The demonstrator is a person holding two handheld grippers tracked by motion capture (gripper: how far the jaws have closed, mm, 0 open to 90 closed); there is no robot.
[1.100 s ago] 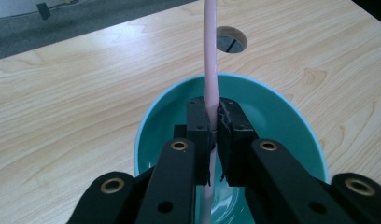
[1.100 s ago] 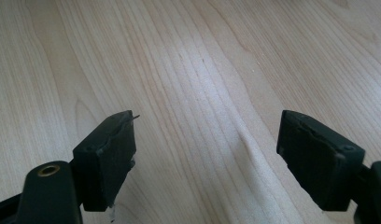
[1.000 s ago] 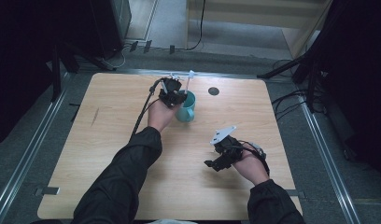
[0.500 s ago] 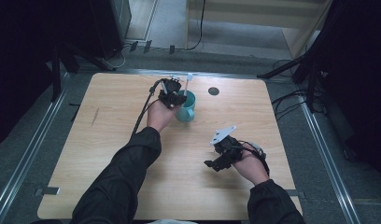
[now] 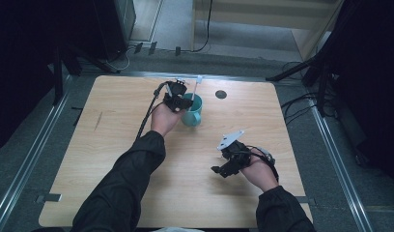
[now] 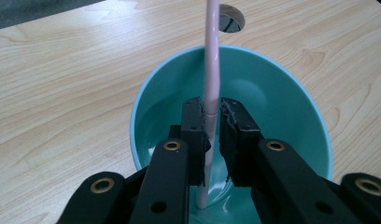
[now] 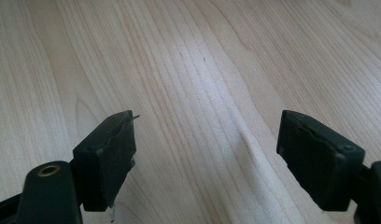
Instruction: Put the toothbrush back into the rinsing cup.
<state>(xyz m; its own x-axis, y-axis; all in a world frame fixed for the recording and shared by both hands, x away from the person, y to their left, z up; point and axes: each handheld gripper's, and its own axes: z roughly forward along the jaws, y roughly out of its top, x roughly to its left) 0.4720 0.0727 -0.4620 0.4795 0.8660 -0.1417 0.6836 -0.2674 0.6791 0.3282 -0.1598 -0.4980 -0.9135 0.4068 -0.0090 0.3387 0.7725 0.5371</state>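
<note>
Left gripper view: black jaws of left gripper (image 6: 212, 116) have just been opening, a slight gap at right of the thin pale-pink plastic straw (image 6: 211, 56) standing in round teal ceramic mug (image 6: 272, 93). High view: mug (image 5: 193, 116) w/ handle, far-centre on light wood table (image 5: 113, 145). Right gripper (image 7: 205, 140) spread wide, nothing between.

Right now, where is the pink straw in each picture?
High view: the straw pokes up from the teal mug near the table's far edge.
Left gripper view: it stands upright at centre, between the left gripper fingers.
Right gripper view: bare wooden tabletop, no straw.
Shared landmark: the round hole beyond the mug.
</note>
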